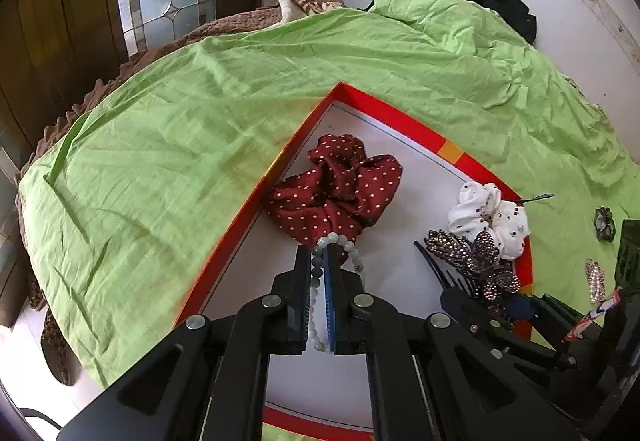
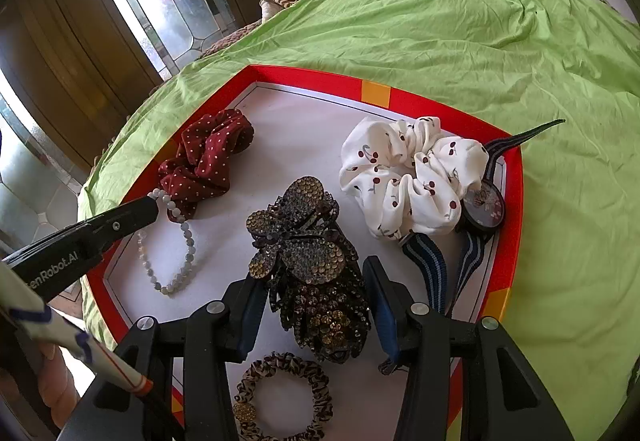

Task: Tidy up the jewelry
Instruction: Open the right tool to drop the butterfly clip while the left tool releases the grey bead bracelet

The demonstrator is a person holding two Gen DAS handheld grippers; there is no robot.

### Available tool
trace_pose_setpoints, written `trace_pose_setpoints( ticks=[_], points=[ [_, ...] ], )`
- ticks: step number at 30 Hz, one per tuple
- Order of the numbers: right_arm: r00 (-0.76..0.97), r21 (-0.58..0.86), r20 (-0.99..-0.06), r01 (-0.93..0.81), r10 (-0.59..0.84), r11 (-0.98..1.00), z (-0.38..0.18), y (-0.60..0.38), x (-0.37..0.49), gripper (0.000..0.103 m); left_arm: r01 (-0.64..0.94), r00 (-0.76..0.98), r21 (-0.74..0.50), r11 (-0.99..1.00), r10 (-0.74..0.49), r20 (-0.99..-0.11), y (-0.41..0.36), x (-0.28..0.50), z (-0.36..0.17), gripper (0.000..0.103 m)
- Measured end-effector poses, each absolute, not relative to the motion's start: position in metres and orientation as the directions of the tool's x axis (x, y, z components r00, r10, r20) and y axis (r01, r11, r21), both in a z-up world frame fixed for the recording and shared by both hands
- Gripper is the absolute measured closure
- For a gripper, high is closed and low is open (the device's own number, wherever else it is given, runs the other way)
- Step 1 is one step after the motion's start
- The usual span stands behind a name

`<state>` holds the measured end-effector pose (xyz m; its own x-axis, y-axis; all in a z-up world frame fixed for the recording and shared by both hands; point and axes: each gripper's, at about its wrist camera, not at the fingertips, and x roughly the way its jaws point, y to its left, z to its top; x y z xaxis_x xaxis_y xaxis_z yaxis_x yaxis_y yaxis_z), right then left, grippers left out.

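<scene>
Black fingers of the left claw [image 1: 319,255] are clenched on a pale green bead bracelet [image 2: 176,241], which trails down onto the white floor of the red-rimmed tray [image 2: 304,75]. Nearest in the right wrist view lies an animal-print scrunchie [image 2: 282,397]. Just past it, the right claw [image 2: 316,301] stands released, its fingers either side of a rhinestone butterfly hair clip [image 2: 304,241]; whether they touch it I cannot tell. Farther in, a maroon polka-dot scrunchie [image 1: 340,185] sits by the tray's left rim, touching the bracelet. A white cherry-print scrunchie [image 2: 404,177] lies to the right against a striped-strap watch [image 2: 484,205]. Beyond, the tray rests on a bed's green sheet [image 1: 240,81].
</scene>
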<state>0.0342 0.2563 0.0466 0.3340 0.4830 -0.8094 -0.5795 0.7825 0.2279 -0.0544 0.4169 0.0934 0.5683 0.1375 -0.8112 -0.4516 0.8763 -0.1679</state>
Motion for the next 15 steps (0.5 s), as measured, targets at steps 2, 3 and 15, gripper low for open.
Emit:
trace_pose_setpoints(
  ticks=[2, 3, 15],
  points=[
    [0.333, 0.233, -0.807, -0.579, 0.488, 0.781, 0.047, 0.255, 0.034, 0.051, -0.451, 0.570, -0.165, 0.877, 0.141, -0.809, 0.414, -0.054, 0.094, 0.087],
    [0.332, 0.236, -0.806, -0.579, 0.490, 0.781, 0.047, 0.254, 0.034, 0.050, -0.450, 0.573, -0.164, 0.878, 0.143, -0.807, 0.414, -0.054, 0.095, 0.084],
    [0.359, 0.283, -0.763, -0.563, 0.538, 0.776, 0.070, 0.230, 0.027, 0.042, -0.463, 0.628, -0.149, 0.874, 0.205, -0.750, 0.406, -0.065, 0.116, 0.059]
  ],
)
